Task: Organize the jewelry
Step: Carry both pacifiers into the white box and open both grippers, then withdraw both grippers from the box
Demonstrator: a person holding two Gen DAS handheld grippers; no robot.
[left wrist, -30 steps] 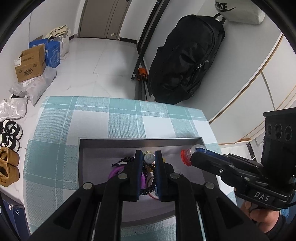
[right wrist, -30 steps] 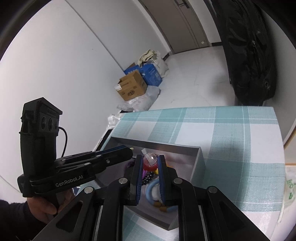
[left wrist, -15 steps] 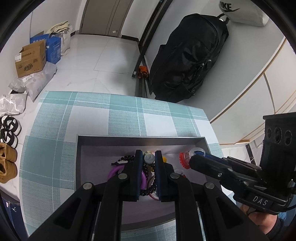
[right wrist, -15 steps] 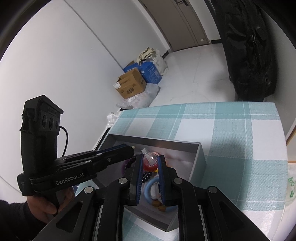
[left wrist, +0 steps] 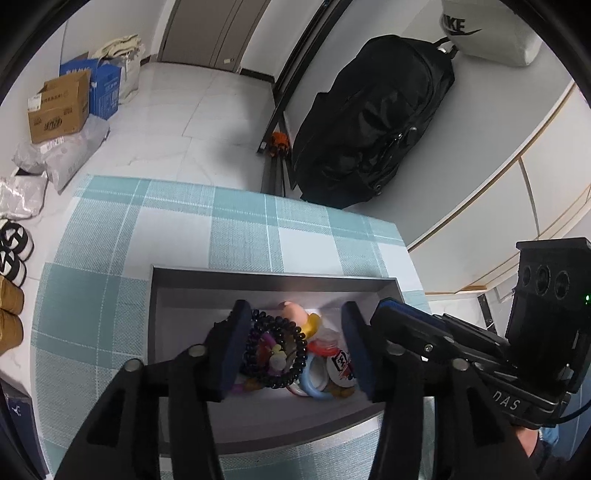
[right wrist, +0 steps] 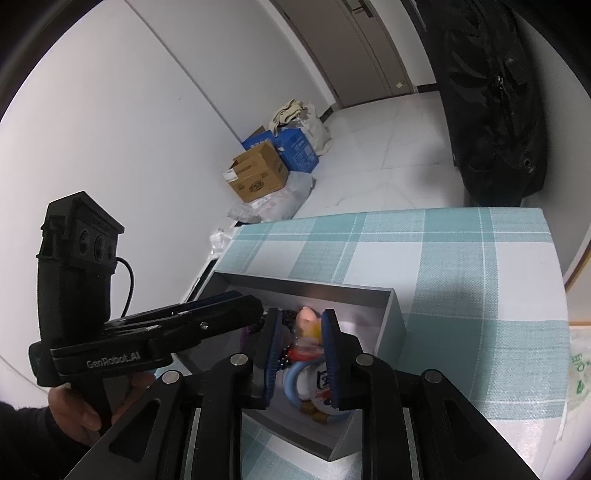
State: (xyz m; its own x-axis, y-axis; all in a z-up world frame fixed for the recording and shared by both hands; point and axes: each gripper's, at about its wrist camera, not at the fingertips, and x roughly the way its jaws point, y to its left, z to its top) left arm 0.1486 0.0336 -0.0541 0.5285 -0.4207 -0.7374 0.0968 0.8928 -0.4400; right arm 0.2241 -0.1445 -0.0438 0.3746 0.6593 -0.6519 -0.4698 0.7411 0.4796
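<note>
Grey rectangular tray (left wrist: 384, 286) on checked cloth: black beaded bracelet (left wrist: 275, 354) inside, near left wall. Left gripper (left wrist: 293, 350) jaws just opened, straddling it, apparently untouched. Right gripper (right wrist: 299, 356) parted, empty. Bracelet light, limp, slippery; pinch strand.

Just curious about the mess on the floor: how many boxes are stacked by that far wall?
2: a brown cardboard box in front, and a blue box right behind it, touching. Bags around them may hide more.

White walls (right wrist: 110, 147) met a pale tiled floor (left wrist: 192, 122). At eleven o'clock sat cardboard boxes (left wrist: 59, 107); at one o'clock a black bag (left wrist: 369, 129) leaned; a door (left wrist: 207, 29) stood at twelve.
</note>
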